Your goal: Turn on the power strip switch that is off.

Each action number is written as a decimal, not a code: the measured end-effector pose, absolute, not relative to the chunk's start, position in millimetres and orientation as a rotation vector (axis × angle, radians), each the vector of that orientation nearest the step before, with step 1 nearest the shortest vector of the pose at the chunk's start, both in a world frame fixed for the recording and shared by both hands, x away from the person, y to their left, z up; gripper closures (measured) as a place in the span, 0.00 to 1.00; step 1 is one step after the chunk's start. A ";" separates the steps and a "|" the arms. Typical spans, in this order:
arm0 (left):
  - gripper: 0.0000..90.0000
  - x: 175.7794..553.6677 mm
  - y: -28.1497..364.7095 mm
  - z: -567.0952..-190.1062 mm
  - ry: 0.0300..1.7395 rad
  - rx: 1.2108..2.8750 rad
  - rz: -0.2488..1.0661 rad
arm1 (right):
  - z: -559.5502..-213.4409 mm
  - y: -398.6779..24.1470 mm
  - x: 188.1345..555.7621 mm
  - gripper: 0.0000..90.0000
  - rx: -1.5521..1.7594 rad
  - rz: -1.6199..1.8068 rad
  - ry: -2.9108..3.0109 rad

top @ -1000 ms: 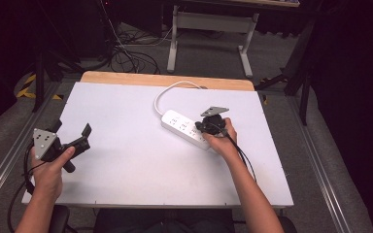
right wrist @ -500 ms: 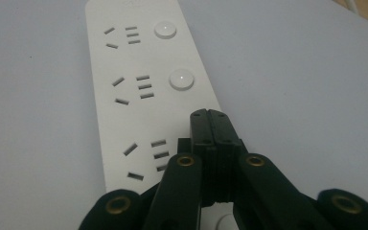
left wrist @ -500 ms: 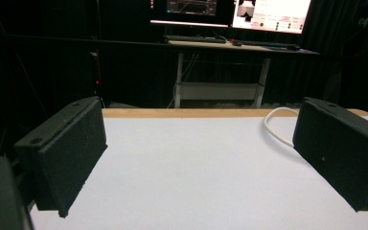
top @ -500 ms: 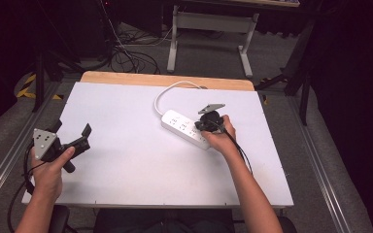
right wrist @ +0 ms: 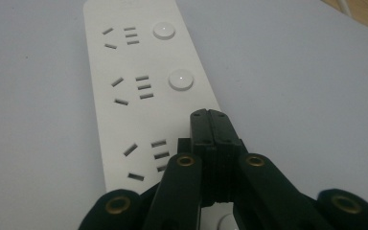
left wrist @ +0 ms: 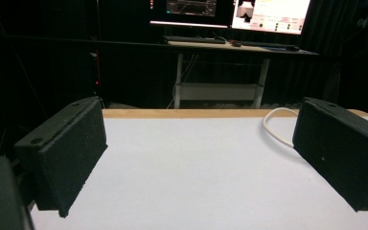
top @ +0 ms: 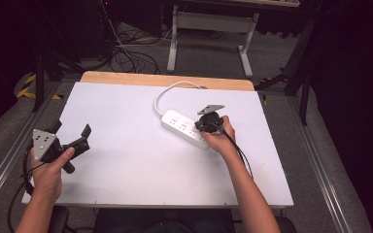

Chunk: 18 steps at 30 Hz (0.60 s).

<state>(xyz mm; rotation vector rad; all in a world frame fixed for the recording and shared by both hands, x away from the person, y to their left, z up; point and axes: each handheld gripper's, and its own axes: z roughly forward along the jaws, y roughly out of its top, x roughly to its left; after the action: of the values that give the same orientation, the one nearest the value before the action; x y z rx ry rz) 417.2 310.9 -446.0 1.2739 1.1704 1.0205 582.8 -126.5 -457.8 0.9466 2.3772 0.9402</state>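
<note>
- Left gripper [top: 70,141]: jaws spread with nothing between them, held over the worktop [top: 126,165] well left of the power strip [top: 187,128].
- Power strip: near the worktop's middle, unmoved since a second ago.
- Right gripper [right wrist: 210,120]: jaws pressed together, tip on the strip's near end, unchanged; probably pressing its nearest button.

no legible text on the power strip [right wrist: 139,86], monitors [left wrist: 230,12] (screen contents too blurred)
</note>
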 end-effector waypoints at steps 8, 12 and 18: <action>0.06 418.1 310.9 -446.6 1.172 1.280 1.021 | -460.0 -128.2 580.8 1.00 0.942 0.965 2.358; 0.06 418.8 310.8 -447.0 1.174 1.282 1.019 | -461.9 -129.9 579.8 1.00 0.950 0.995 2.342; 0.06 419.4 310.6 -446.8 1.174 1.278 1.019 | -463.3 -129.8 577.4 1.00 0.933 0.996 2.324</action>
<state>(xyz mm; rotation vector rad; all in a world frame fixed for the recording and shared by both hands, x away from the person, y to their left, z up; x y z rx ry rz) 419.4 310.6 -446.8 1.2784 1.1736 1.0186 577.4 -129.8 -463.3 0.9326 2.3236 0.9961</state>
